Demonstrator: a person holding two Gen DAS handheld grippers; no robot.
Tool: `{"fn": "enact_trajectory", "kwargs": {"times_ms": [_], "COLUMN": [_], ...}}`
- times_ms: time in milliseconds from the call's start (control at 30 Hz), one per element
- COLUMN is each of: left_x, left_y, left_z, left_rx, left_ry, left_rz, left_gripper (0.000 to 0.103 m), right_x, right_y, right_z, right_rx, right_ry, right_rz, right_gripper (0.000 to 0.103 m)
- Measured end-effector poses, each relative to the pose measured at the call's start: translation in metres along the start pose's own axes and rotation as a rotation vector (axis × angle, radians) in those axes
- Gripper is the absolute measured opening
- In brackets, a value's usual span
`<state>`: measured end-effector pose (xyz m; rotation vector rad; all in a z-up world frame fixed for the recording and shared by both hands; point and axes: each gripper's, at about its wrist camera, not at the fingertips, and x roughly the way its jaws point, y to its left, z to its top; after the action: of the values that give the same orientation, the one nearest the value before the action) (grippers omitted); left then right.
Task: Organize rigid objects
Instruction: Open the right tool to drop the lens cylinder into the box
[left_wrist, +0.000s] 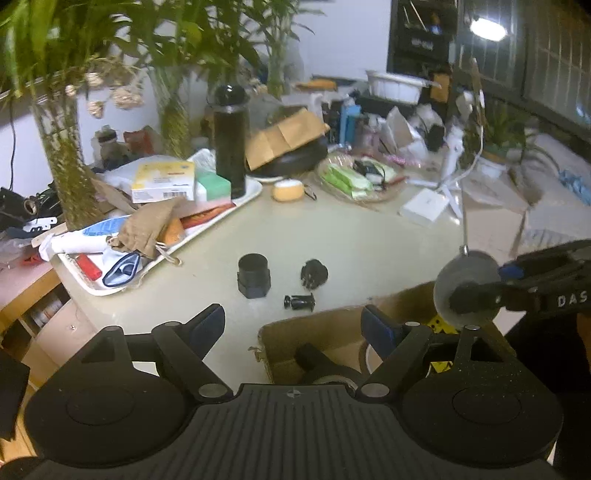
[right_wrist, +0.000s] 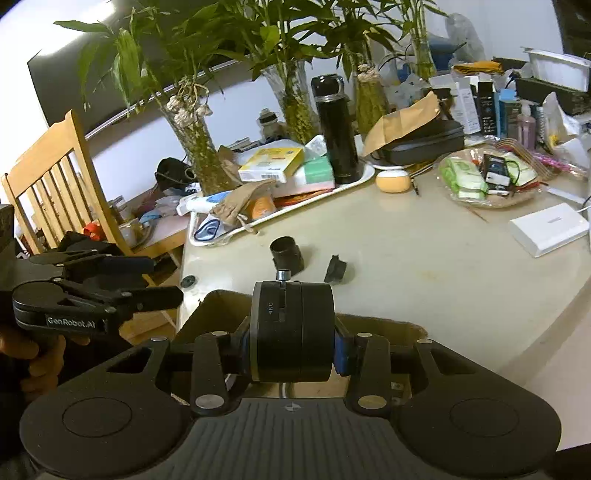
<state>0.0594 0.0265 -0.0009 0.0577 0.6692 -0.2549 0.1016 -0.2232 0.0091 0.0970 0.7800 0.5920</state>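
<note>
Three black parts lie on the pale table: a short tube (left_wrist: 253, 275) (right_wrist: 286, 254), a pronged plug-like piece (left_wrist: 314, 273) (right_wrist: 336, 271) and a small spool-shaped piece (left_wrist: 300, 301) (right_wrist: 188, 281). An open cardboard box (left_wrist: 288, 332) (right_wrist: 218, 306) sits at the near edge with items inside. My left gripper (left_wrist: 291, 320) (right_wrist: 162, 280) stands open with nothing between its fingers, over the box's left rim. My right gripper (right_wrist: 291, 352) (left_wrist: 487, 286) is shut on a round black-and-grey puck (right_wrist: 291, 332) (left_wrist: 465, 288) with a metal stud, held above the box.
A white tray (left_wrist: 242, 201) of clutter with a tall black flask (left_wrist: 231, 144) stands behind the parts. Glass vases of bamboo line the back. A white flat box (left_wrist: 423, 206) and a wicker plate (left_wrist: 354, 184) lie to the right. A wooden chair (right_wrist: 55, 177) stands off the table's left edge.
</note>
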Motion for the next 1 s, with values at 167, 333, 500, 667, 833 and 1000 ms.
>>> {"fn": "enact_trajectory", "kwargs": {"times_ms": [167, 333, 500, 667, 833, 1000], "left_x": [-0.001, -0.001, -0.002, 0.001, 0.005, 0.007], "left_y": [0.002, 0.006, 0.011, 0.01, 0.006, 0.003], "left_z": [-0.005, -0.008, -0.009, -0.009, -0.008, -0.007], "left_rx": [-0.001, -0.002, -0.027, -0.022, -0.009, -0.004], "left_ry": [-0.03, -0.023, -0.025, -0.012, -0.002, -0.004], "left_rz": [0.048, 0.067, 0.076, 0.085, 0.093, 0.092], "left_gripper": [0.081, 0.081, 0.081, 0.081, 0.081, 0.081], "right_x": [0.006, 0.015, 0.022, 0.024, 0.023, 0.023], "right_y": [0.007, 0.012, 0.018, 0.022, 0.014, 0.005], "right_z": [0.0, -0.003, -0.006, -0.008, -0.009, -0.011], "right_rx": [-0.022, -0.038, -0.075, -0.112, -0.089, -0.07], "right_ry": [0.018, 0.043, 0.076, 0.058, 0.031, 0.02], "right_rz": [0.011, 0.019, 0.036, 0.026, 0.003, -0.029], "right_gripper": [0.043, 0.043, 0.044, 0.073, 0.095, 0.101]}}
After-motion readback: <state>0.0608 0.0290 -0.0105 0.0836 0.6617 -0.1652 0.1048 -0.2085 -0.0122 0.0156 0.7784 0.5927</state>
